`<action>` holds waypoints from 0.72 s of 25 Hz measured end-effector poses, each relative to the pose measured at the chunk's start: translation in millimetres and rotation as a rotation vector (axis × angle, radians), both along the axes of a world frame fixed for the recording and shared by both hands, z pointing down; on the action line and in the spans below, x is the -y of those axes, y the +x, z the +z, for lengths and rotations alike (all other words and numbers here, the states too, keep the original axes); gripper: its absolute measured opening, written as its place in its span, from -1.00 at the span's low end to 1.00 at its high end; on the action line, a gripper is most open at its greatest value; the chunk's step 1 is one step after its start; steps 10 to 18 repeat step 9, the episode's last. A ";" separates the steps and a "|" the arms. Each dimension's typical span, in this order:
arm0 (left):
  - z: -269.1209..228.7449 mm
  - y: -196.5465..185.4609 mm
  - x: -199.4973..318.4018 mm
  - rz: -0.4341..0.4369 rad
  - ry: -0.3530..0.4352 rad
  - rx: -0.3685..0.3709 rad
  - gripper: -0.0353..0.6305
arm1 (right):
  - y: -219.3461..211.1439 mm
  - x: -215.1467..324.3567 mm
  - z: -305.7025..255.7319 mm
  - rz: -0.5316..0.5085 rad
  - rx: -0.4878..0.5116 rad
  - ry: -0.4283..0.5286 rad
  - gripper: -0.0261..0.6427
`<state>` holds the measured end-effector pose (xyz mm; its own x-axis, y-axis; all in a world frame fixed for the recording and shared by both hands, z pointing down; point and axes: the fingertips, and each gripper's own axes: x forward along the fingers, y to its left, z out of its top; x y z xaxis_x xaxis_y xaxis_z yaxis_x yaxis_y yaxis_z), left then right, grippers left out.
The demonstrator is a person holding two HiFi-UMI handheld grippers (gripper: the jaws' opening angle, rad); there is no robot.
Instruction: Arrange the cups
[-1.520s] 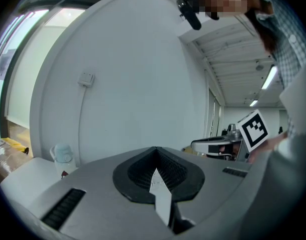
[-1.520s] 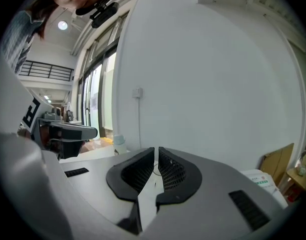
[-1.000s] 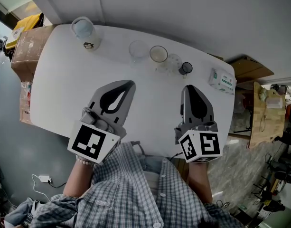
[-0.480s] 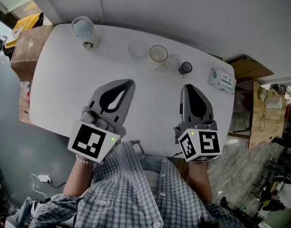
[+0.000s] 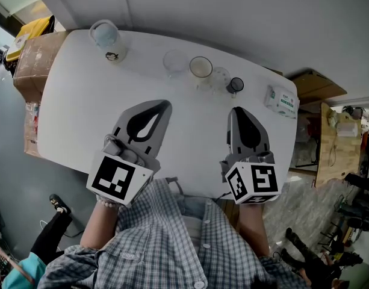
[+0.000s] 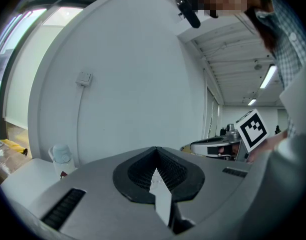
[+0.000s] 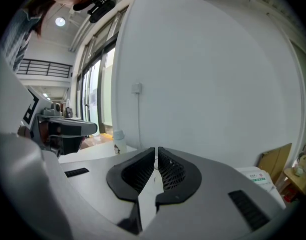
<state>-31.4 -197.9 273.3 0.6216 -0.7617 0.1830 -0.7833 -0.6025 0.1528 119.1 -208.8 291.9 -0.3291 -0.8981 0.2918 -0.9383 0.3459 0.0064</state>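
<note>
Head view: I have both grippers over the near half of the table (image 5: 76, 107), side by side and well apart. Left gripper (image 5: 162, 105) and right gripper (image 5: 237, 109) both point toward the far edge. The cups (image 5: 200, 68) stand there in a close row of four, none of them near a gripper. A bottle (image 5: 106, 40) stands at the far left corner and a tissue pack (image 5: 280, 101) at the right end.

Left gripper view: jaws drawn together at the tips, with nothing between them. The bottle shows beyond, at the left.

Right gripper view: jaws all but closed, leaving only a thin slit, and empty. The cups are hidden behind them.
</note>
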 end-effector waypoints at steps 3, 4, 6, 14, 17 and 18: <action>1.9 0.7 -0.8 0.001 -0.001 0.001 -0.87 | 0.5 -0.4 1.5 0.003 -0.004 -0.009 -0.82; 2.5 1.0 -1.0 0.003 0.003 0.001 -0.87 | 0.5 -0.5 2.2 0.003 -0.005 -0.010 -0.82; 3.5 1.6 -1.1 0.006 0.007 -0.001 -0.87 | 0.8 -0.5 3.3 0.003 -0.006 -0.013 -0.82; 5.0 2.4 -0.6 0.006 0.007 0.002 -0.87 | 1.8 -0.6 4.3 0.005 -0.006 -0.015 -0.82; 5.0 2.4 -0.6 0.006 0.007 0.002 -0.87 | 1.8 -0.6 4.3 0.005 -0.006 -0.015 -0.82; 5.0 2.4 -0.6 0.006 0.007 0.002 -0.87 | 1.8 -0.6 4.3 0.005 -0.006 -0.015 -0.82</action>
